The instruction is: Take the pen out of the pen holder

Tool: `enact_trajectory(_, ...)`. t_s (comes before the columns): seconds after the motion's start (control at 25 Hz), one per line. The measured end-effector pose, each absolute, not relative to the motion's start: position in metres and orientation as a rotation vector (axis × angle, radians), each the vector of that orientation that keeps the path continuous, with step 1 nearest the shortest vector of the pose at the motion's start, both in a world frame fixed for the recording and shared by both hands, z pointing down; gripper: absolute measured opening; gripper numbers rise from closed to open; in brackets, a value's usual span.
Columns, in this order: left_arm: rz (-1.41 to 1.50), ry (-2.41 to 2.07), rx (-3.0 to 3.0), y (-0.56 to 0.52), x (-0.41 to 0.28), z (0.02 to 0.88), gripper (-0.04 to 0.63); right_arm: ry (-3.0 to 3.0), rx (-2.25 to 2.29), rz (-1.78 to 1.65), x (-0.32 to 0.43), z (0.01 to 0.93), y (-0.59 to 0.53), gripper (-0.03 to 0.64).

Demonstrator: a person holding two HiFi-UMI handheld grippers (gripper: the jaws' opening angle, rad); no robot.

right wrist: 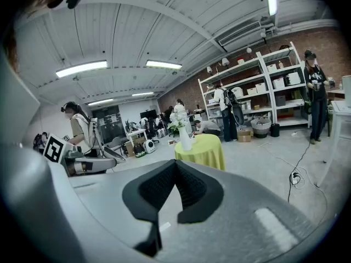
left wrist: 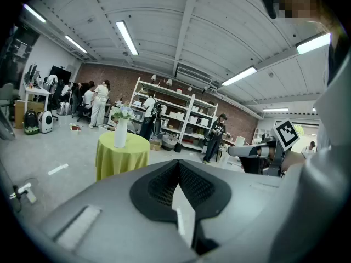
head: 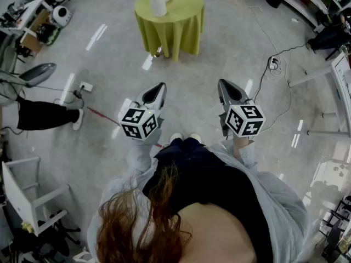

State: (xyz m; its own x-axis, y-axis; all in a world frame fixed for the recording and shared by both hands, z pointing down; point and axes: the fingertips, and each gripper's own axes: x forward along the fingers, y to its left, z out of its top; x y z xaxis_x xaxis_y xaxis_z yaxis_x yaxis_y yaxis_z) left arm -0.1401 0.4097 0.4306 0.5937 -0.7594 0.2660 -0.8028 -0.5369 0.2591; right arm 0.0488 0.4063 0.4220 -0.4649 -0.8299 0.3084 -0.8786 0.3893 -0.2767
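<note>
With the left tool [head: 158,87] and the right tool [head: 225,86] closed on nothing, and no pen or pen holder made out on the green-draped worktop [head: 184,18] well off at 12 o'clock, the white vase [head: 158,4] could be knocked over by a blind reach.

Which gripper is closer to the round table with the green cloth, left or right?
Left. The left gripper is held nearly in line with the table, with floor between them; the right gripper is held beside it, off to the table's right and farther away.
</note>
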Motion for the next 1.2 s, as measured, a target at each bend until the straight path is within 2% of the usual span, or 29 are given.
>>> enact_trajectory(0.56,0.214,-1.178,2.495,0.403,-0.148,0.442,0.020,-2.430,1.706,0.623,0.047,0.429,0.405,0.004)
enact_trajectory(0.72,0.233,-1.143,2.512,0.408,-0.154,0.452,0.020,-2.436,1.721,0.637,0.040,0.437,0.408,0.161)
enact_trajectory(0.8,0.237,-1.133,2.505,0.409,-0.159,0.458,0.020,-2.433,1.727,0.667,0.035,0.444,0.408,0.208)
enact_trajectory(1.04,0.281,-1.134,2.494,0.410,-0.170,0.468,0.020,-2.467,1.703,0.670,0.019,0.445,0.400,0.259)
enact_trajectory(1.2,0.269,-1.172,2.470,0.389,-0.172,0.473,0.020,-2.501,1.650,0.650,0.014,0.445,0.376,0.262)
